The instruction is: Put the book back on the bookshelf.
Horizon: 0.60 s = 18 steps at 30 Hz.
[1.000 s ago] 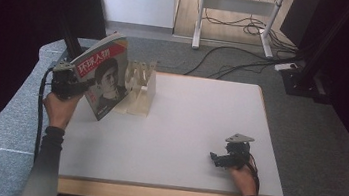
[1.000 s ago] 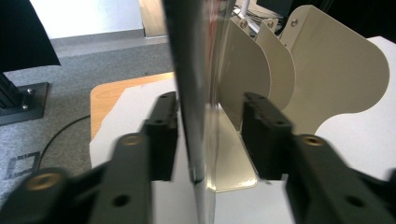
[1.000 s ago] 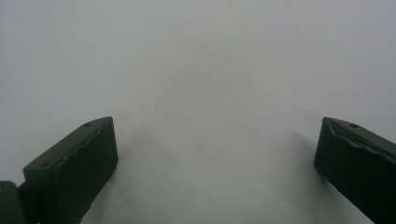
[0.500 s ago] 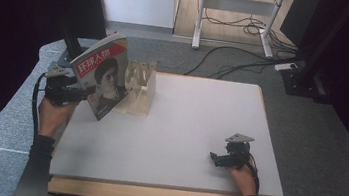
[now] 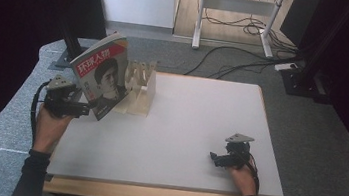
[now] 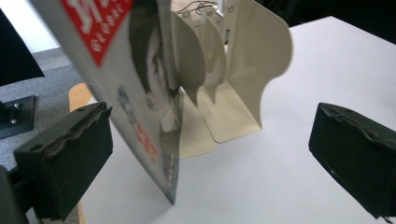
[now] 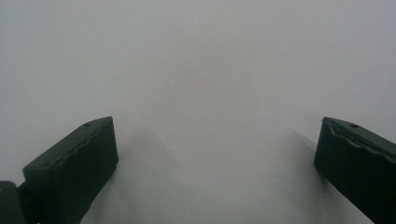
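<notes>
At the far left of the high view, left hand on the table edge, holding the left gripper with its grey plate on top and a black cable looping down beside the wrist. Jaws spread wide in the left gripper view, clamping nothing: one jaw low at the left just beside the cover, the other well off to the right over bare tabletop. Just right of that, a magazine standing tilted on its lower edge, leaning back against a cream metal rack, red title block and a printed portrait on the cover facing the person. Same magazine seen close from the left gripper, bottom corner resting on the white surface, between the open jaws but nearer the left one; whether that jaw touches the cover cannot be told. Rack dividers upright behind it, curved at the top, flat feet on the table. Across the middle, plain white table with a wooden front edge. Toward the right front, right hand resting near the edge, right gripper lying low on the surface and pointing left. Jaws wide apart there too, nothing between them but white tabletop.
</notes>
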Each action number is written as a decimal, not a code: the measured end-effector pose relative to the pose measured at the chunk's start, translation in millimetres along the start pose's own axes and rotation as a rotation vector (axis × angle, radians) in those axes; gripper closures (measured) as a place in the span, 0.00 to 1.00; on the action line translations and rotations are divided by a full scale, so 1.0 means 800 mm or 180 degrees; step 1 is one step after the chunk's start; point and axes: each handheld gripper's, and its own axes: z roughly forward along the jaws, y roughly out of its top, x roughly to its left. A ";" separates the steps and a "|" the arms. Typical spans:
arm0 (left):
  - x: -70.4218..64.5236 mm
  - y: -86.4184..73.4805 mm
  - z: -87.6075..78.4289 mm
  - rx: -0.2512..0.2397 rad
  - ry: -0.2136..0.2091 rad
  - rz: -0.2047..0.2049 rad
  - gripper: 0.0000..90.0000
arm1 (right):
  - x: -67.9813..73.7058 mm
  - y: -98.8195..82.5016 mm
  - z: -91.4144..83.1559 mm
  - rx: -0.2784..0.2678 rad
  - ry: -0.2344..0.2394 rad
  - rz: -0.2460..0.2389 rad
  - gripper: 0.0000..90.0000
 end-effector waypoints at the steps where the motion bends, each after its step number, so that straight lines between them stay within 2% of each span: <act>1: -0.005 -0.002 -0.001 -0.0012 -0.0020 0.0016 0.00 | 0.000 0.000 0.000 -0.0001 -0.0001 -0.0002 0.00; 8: -0.036 -0.019 0.007 0.0015 -0.0288 0.0116 0.00 | 0.000 0.000 0.000 0.0003 0.0003 0.0005 0.00; 11: -0.047 -0.028 0.017 0.0021 -0.0425 0.0118 0.00 | 0.000 0.000 0.000 0.0003 0.0000 0.0006 0.00; 18: -0.069 -0.054 0.047 0.0044 -0.0638 0.0124 0.00 | 0.000 0.000 0.000 0.0003 0.0004 0.0004 0.00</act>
